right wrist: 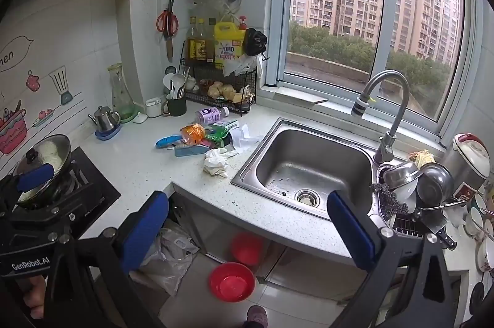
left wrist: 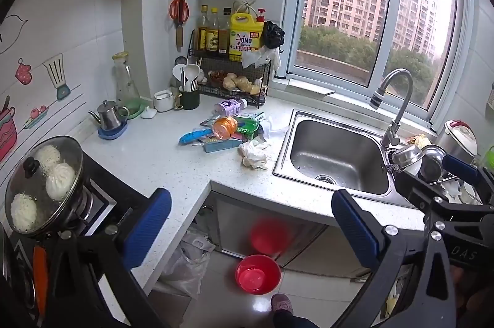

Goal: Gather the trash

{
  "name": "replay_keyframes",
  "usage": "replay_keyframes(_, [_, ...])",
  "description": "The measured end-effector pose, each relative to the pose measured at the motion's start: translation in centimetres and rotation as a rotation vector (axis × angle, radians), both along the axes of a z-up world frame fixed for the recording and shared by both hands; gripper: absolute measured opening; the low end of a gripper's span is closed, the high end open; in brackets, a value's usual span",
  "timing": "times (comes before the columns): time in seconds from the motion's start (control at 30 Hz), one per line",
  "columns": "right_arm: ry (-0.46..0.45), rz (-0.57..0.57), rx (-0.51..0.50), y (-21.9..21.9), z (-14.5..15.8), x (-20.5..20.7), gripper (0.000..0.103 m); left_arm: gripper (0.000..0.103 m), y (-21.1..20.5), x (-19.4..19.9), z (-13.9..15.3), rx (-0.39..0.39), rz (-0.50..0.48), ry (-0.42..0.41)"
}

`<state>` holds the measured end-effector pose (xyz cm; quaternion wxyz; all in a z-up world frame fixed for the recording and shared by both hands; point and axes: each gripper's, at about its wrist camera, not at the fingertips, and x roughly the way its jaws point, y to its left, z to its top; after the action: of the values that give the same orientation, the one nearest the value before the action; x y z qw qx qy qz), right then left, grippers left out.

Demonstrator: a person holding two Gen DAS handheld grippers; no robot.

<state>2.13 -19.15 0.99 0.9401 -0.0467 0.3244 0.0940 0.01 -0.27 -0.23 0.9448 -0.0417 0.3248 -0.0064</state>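
Observation:
A heap of trash lies on the white counter left of the sink: a crumpled tissue (left wrist: pixel 253 153) (right wrist: pixel 216 163), an orange bag (left wrist: pixel 225 127) (right wrist: pixel 193 133), a green carton (left wrist: pixel 250 129), a blue wrapper (left wrist: pixel 194 135) (right wrist: pixel 168 140) and a toppled purple bottle (left wrist: pixel 230 106) (right wrist: pixel 211 114). My left gripper (left wrist: pixel 251 224) hangs open over the counter's front edge, well short of the heap. My right gripper (right wrist: pixel 248 229) is open too, in front of the sink. Neither has anything between its fingers. A clear plastic bag (left wrist: pixel 185 266) (right wrist: pixel 163 260) sits on the floor under the counter.
A steel sink (left wrist: pixel 287 149) with a faucet (left wrist: pixel 398 99) is right of the heap. A lidded pan of buns (left wrist: pixel 46 183) sits on the stove at left. Stacked bowls (right wrist: pixel 416 183) fill the dish rack at right. A red bowl (left wrist: pixel 257 274) and a person's foot (left wrist: pixel 281 305) are on the floor.

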Motion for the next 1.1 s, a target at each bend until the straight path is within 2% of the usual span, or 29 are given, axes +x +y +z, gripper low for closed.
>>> replay_keyframes(0.7, [0.018, -0.003, -0.006, 0.0, 0.0, 0.4, 0.102, 0.103, 0.1, 0.4, 0.1, 0.014, 0.002, 0.011])
replay_keyframes(0.9, [0.023, -0.012, -0.009, 0.0, -0.1, 0.6, 0.102, 0.103, 0.3, 0.3, 0.1, -0.001, 0.024, 0.003])
replay_keyframes(1.1, [0.03, -0.02, -0.003, -0.2, -0.2, 0.8, 0.102, 0.103, 0.3, 0.6, -0.3, 0.017, 0.058, 0.024])
